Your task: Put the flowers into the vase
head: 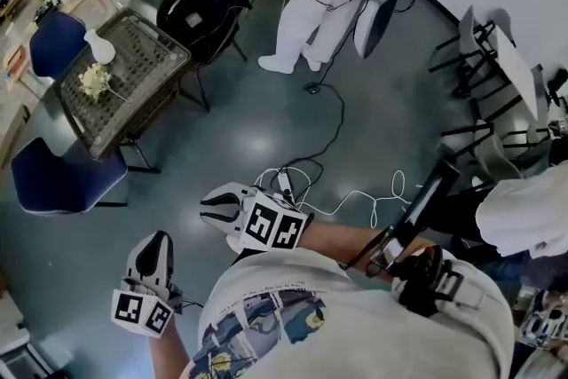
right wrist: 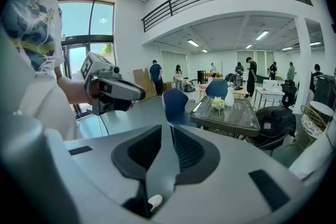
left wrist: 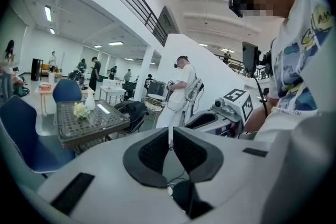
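Far off at the left, on the dark woven-top bench (head: 146, 58) between two blue chairs (head: 58, 177): small bunch of cream flowers (head: 94, 82) lying flat, just beside the white bulb-shaped vase (head: 99, 48) standing upright near the bench's far corner. Well apart from both, near at hand over the grey floor (head: 355, 138): left gripper (head: 158, 242), white with black pads, pressed together on nothing. Close on its right, right gripper (head: 209, 207) likewise pressed together and empty, aimed toward the bench.
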The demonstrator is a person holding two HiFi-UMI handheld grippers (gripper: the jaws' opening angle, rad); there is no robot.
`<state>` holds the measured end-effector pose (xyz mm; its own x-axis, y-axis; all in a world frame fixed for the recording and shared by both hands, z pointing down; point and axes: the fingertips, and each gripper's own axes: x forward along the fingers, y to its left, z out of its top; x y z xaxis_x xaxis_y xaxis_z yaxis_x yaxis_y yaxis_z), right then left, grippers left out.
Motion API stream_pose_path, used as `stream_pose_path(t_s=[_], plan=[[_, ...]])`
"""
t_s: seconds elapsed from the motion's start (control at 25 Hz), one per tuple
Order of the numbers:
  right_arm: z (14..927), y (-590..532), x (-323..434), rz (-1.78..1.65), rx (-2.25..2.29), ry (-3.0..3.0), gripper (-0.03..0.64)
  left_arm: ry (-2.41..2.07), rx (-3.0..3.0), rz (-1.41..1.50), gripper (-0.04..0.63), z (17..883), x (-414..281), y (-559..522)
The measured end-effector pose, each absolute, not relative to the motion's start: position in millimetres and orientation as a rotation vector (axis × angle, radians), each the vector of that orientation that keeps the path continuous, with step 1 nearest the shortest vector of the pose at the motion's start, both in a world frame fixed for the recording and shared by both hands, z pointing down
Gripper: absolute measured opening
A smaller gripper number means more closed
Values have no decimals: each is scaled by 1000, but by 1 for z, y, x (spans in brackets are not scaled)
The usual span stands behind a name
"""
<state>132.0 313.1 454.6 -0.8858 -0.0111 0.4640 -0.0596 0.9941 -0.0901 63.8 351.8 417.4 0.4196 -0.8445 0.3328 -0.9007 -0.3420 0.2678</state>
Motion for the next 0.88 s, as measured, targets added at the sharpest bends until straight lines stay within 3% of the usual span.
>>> stream_pose_path(t_s=[0.36,0.88], plan=[[481,279,84,164,-63,-2621,84,-1546,2179,143,34,442,14,317],[470,100,42,121,-158,-2661,84,-1658,2061,192,35,432,-31,146]])
